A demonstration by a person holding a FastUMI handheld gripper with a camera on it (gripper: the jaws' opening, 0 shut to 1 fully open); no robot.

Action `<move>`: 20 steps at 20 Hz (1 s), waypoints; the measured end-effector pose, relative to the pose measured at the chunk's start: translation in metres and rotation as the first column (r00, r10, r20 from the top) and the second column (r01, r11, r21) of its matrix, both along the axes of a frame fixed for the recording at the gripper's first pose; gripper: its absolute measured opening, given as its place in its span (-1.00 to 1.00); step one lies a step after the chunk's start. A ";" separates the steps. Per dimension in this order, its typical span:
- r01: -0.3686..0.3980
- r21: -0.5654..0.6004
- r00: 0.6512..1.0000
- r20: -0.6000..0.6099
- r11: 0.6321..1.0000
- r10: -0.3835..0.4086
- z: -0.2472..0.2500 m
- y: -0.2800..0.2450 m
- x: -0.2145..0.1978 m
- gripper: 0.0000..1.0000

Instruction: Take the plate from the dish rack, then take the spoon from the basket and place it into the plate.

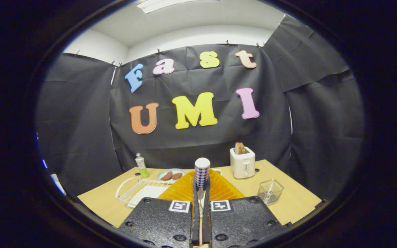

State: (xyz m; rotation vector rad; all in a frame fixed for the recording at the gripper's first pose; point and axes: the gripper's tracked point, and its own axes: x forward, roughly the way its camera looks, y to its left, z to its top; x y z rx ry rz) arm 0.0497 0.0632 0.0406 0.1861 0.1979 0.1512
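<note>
My gripper [202, 188] is shut on the spoon [202, 170]. Its blue-and-white checked handle with a white end sticks up from between the fingertips, and the spoon's lower part is hidden between the fingers. An orange ribbed plate [224, 188] lies flat on the wooden table right beneath and just ahead of the fingers, which cover part of it. Left of the plate stands the white wire dish rack [134, 191]. The clear wire basket [270, 191] sits to the right of the plate.
A white toaster [242, 162] with toast in it stands beyond the plate on the right. A small plate with two brown pieces of food [171, 175] and a green-capped bottle [141, 165] are at the back left. The table's edge [298, 210] runs close behind the basket.
</note>
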 end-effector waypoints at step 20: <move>0.007 0.156 0.980 -0.198 0.988 0.024 -0.150 0.099 -0.020 -0.80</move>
